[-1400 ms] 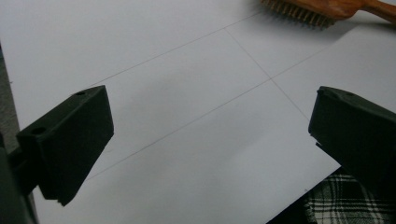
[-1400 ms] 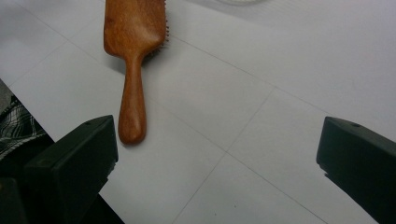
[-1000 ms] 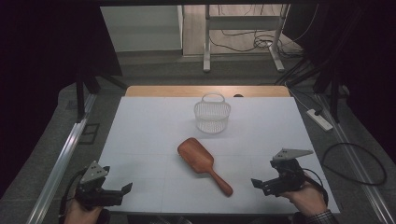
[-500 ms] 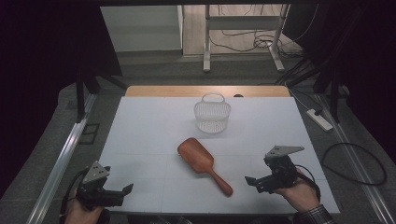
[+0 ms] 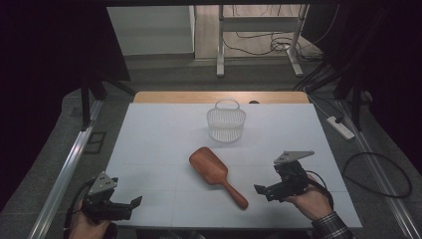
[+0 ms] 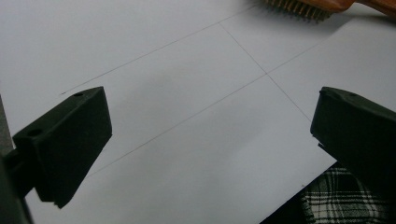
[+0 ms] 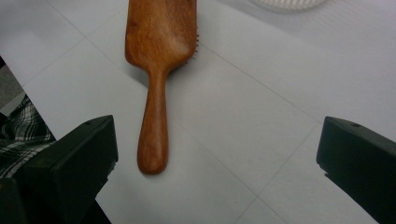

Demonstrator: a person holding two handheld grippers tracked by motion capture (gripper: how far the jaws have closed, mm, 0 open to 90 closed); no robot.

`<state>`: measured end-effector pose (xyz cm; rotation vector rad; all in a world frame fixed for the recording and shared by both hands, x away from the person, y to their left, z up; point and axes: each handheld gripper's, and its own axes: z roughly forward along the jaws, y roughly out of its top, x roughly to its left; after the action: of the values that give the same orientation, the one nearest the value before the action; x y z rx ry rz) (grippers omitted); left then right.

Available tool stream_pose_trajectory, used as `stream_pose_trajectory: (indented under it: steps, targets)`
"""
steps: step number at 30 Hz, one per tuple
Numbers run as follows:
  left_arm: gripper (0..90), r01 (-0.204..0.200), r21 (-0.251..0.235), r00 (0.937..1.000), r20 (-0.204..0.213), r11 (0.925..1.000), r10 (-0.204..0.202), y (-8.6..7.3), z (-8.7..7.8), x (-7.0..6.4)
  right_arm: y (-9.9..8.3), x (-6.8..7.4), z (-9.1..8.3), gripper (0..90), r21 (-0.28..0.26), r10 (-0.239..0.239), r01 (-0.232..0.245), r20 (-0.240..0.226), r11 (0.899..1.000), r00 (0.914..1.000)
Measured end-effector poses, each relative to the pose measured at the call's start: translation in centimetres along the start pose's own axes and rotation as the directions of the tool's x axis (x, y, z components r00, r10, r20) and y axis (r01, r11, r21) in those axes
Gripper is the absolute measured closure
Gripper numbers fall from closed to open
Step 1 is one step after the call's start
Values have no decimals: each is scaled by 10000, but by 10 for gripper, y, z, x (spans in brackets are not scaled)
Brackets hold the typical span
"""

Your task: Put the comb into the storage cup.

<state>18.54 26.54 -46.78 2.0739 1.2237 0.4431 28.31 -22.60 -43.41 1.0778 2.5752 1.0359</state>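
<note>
Wooden hairbrush lying bristles down near the middle of the white table, paddle toward 11 o'clock, handle tip toward 5 o'clock, so the slim handle points at the near right. Right gripper just beside that tip at 3 o'clock, low over the table, jaws spread wide and holding nothing; seen along its own jaws, handle closer to the left jaw than the right, probably lined up for a grasp there. White wire basket upright at 12 o'clock from the brush, well apart, handle arched over an open mouth, likely the drop-off. Bare table between brush and basket, free for a lift and carry. Left gripper parked at 7 o'clock by the near edge, jaws wide apart, empty, clear of the path. Near table edge close beneath both hands; little room to pull back.
</note>
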Motion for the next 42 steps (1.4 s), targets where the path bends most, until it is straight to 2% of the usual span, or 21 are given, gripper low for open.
stream_pose_trajectory:
  steps: [13, 20, 24, 33, 42]
  targets:
    - [0, 75, -25, 9999, 80, 10000, -75, 0, 0, 1, 11, 4, 14, 0, 178, -133, 135, -117, 9997, 9998]
    - [0, 78, -31, 9999, 78, 10000, -77, 0, 0, 1, 17, 8, 21, 0, 330, -380, 384, -139, 9987, 9992]
    - [0, 79, -36, 9999, 78, 10000, -79, 0, 0, 1, 21, 10, 25, 0, 357, -519, 530, -321, 9980, 9981]
    - [0, 117, -59, 9999, 94, 9999, -116, 0, 0, 2, 29, 14, 35, 0, 679, -578, 605, -408, 9959, 9975]
    - [0, 105, -62, 9999, 127, 9999, -104, 0, 0, 2, 37, 19, 45, 0, 1124, -901, 929, -297, 9893, 9955]
